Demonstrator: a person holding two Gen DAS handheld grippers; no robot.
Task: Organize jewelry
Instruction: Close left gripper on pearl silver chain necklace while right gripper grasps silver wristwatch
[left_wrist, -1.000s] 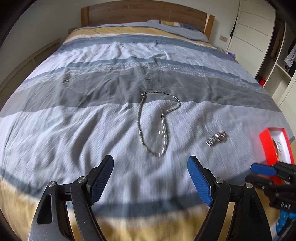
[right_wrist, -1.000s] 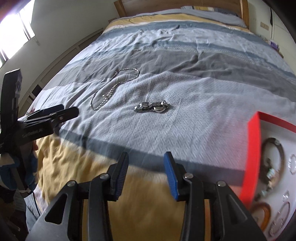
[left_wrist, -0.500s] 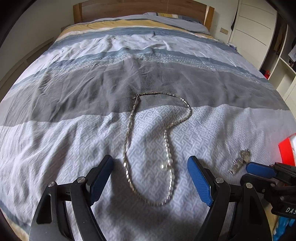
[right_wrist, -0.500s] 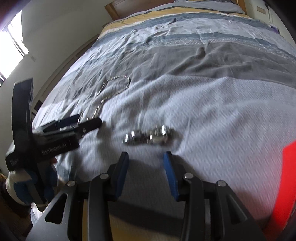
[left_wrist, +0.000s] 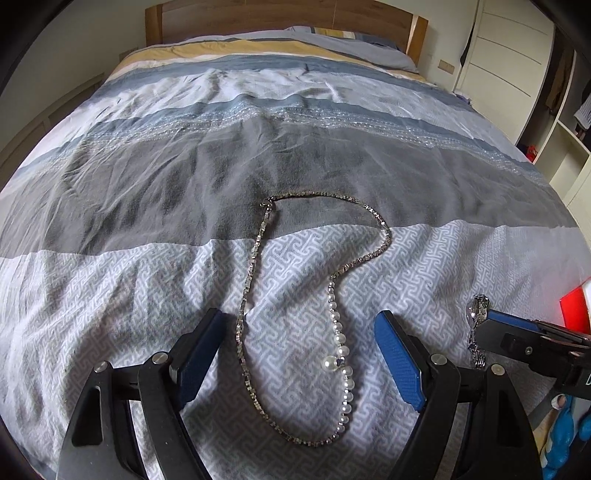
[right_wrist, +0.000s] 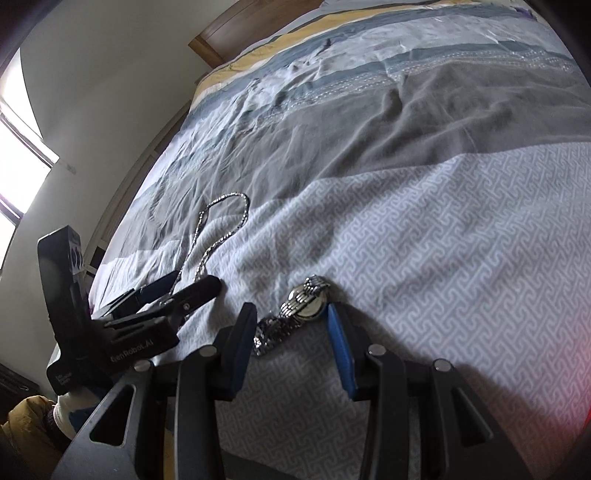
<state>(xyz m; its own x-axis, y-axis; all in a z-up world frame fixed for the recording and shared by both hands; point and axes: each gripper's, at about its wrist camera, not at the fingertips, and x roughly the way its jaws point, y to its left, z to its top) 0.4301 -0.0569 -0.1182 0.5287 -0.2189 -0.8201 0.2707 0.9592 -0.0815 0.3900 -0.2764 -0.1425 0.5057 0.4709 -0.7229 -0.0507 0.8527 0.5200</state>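
Observation:
A long silver chain necklace with a run of white pearls (left_wrist: 258, 266) lies looped on the bedspread; its near end lies between the open jaws of my left gripper (left_wrist: 301, 354), untouched. It also shows in the right wrist view (right_wrist: 218, 229). A silver metal watch (right_wrist: 295, 310) lies on the patterned fabric, between the open jaws of my right gripper (right_wrist: 290, 332), not gripped. The watch (left_wrist: 476, 325) shows in the left wrist view beside the right gripper's fingers (left_wrist: 517, 332). A red jewelry box (left_wrist: 574, 308) shows only as a corner at the right edge.
The bed (left_wrist: 295, 129) has a rumpled striped grey, white and yellow cover and a wooden headboard (left_wrist: 284, 18). White wardrobes and shelves (left_wrist: 517, 74) stand to the right. A window (right_wrist: 14, 155) is on the left wall.
Both grippers have moved forward and down toward the bedspread. The left one now straddles the necklace's near end and the right one straddles the watch. Both stay open.

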